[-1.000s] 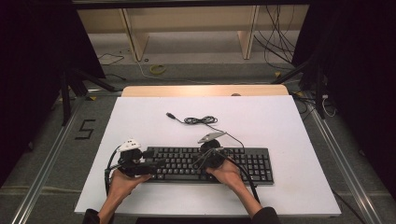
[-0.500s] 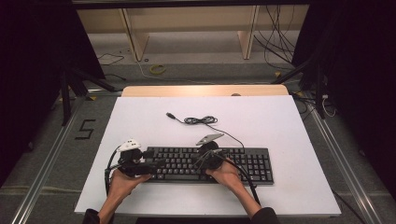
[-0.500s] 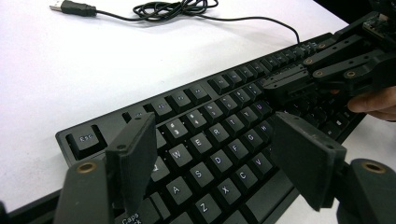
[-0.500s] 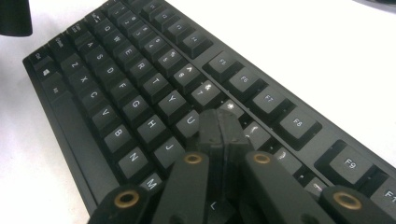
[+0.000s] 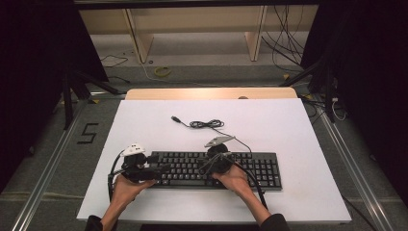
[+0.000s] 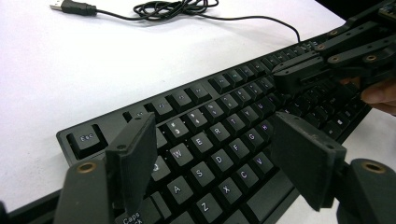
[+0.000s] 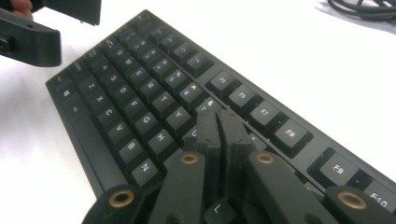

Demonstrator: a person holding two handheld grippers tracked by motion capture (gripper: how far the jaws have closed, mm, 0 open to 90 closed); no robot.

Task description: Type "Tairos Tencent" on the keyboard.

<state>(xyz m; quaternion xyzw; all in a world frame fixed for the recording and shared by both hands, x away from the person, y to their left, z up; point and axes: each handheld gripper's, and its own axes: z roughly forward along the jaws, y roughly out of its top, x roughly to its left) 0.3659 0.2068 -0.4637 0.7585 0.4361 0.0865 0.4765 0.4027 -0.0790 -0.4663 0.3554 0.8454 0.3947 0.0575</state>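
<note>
A black keyboard (image 5: 262,169) lies along the near side of the white table (image 5: 288,125). My left gripper (image 5: 161,169) hovers over its left end, open, with its jaws (image 6: 212,127) straddling the letter keys and nothing between them. From the right, my right gripper (image 5: 202,167) reaches to the middle of the keyboard (image 7: 154,93). It is shut (image 7: 219,119), its tips low over the keys right of Y and H. Those jaws have just been opening a hair, and nothing is between them. The keyboard's cable (image 5: 207,124) lies coiled behind it, with the USB plug (image 6: 70,6) loose on the table.
A wooden board (image 5: 211,93) borders the table's far edge. Beyond it stand shelf legs (image 5: 134,36) and loose floor cables (image 5: 284,43). A "5" mark (image 5: 87,133) is on the floor at the left. Bare white tabletop lies right of the keyboard and behind it.
</note>
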